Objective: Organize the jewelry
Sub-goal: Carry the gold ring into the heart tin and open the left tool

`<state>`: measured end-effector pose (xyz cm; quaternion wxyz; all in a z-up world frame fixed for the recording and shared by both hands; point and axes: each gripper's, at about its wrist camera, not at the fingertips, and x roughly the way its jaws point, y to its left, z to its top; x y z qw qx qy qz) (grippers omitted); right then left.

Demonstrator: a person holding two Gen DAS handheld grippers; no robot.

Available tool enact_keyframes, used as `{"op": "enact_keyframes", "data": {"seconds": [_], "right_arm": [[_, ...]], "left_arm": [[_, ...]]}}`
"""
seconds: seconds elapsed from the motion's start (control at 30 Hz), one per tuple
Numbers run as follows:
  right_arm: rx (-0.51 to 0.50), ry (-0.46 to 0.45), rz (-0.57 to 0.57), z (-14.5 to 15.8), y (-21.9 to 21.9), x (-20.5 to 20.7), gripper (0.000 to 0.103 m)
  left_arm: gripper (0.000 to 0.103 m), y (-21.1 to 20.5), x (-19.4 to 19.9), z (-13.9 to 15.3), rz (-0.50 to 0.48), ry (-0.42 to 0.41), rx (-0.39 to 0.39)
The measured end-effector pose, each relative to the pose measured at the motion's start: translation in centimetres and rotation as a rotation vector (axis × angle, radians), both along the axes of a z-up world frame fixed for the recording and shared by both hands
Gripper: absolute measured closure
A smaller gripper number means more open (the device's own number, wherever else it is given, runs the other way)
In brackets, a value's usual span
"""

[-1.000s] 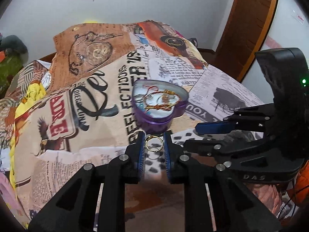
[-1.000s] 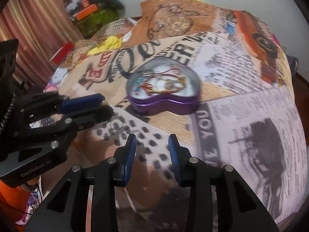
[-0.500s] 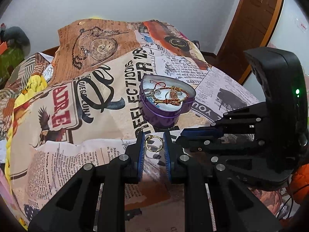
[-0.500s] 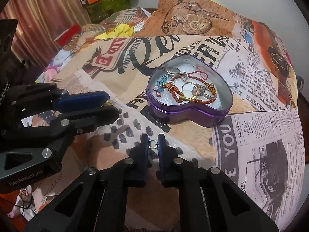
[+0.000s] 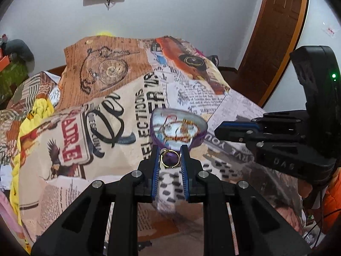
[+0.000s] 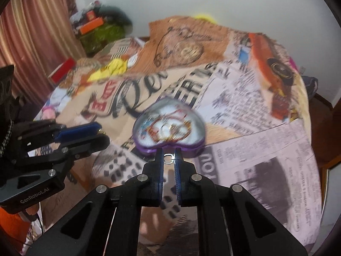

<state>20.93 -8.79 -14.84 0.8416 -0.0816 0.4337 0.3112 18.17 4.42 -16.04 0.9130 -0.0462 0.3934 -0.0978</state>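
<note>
Left wrist view: left gripper (image 5: 169, 156) pinches a gold ring (image 5: 169, 159), right gripper (image 6: 169, 157) pinches a small silver ring (image 6: 168, 158). Tin (image 6: 198, 144) already holds bracelets; both rings probably go in next.

A home bedroom: bed (image 5: 119, 128) under a newspaper-print spread (image 6: 245, 98), wooden door (image 5: 275, 32) in a white wall (image 5: 191, 6), pink curtains (image 6: 32, 32), clutter of clothes and boxes (image 6: 98, 27) heaped in the corner.
</note>
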Motion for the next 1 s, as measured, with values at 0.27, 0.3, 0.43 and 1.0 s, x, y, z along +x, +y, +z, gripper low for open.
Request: {"op": "enact_keyframes", "data": {"seconds": [0.27,0.3,0.43,1.0], "right_arm": [[0.045,-0.051,-0.039,1.9,-0.5,1.3,0.095],[0.049,-0.055,-0.041,2.0,-0.5,1.4,0.095],[0.064,-0.058,-0.045,2.2,-0.5,2.1,0.095],[0.064,0.058,-0.046,-2.2,0.2,5.1,0.095]], "left_arm": [[0.085,-0.1,1.5,1.3,0.0,-0.037,0.003],[0.085,-0.2,1.7,1.4,-0.001,-0.04,0.004],[0.085,-0.2,2.7,1.5,-0.001,-0.045,0.002],[0.085,-0.6,6.5,-2.4,-0.016,0.05,-0.01]]}}
